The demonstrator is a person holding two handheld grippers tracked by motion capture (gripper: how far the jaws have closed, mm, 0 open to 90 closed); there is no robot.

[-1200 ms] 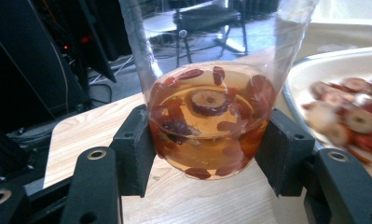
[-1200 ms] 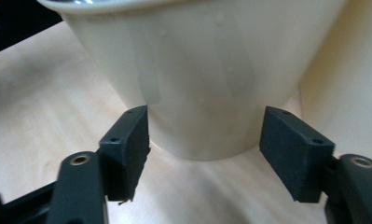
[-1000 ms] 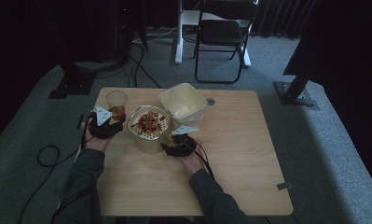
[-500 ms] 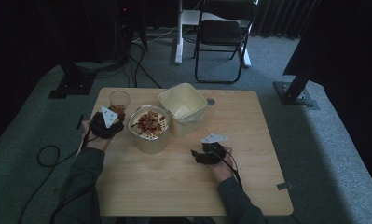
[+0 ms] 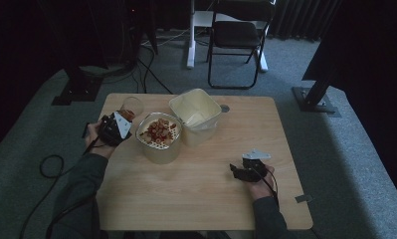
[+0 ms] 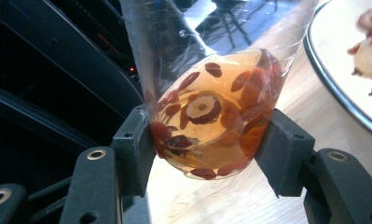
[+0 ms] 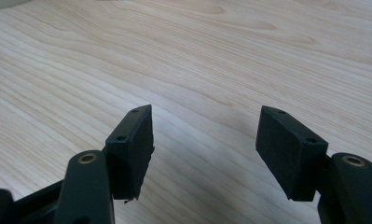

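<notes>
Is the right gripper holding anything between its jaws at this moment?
No: in the right gripper view the right gripper has its jaws standing apart, with nothing but bare wooden table between them.

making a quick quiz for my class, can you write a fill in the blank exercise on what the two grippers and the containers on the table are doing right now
1. The left gripper is shut on a clear ____ of amber liquid with red fruit pieces.
2. The right gripper is ____, with bare table between its jaws.
3. The glass bowl stands on the table ____ the two grippers.
4. The cream tub beside that bowl looks ____ inside.

Missing words: cup; open; between; empty
</notes>
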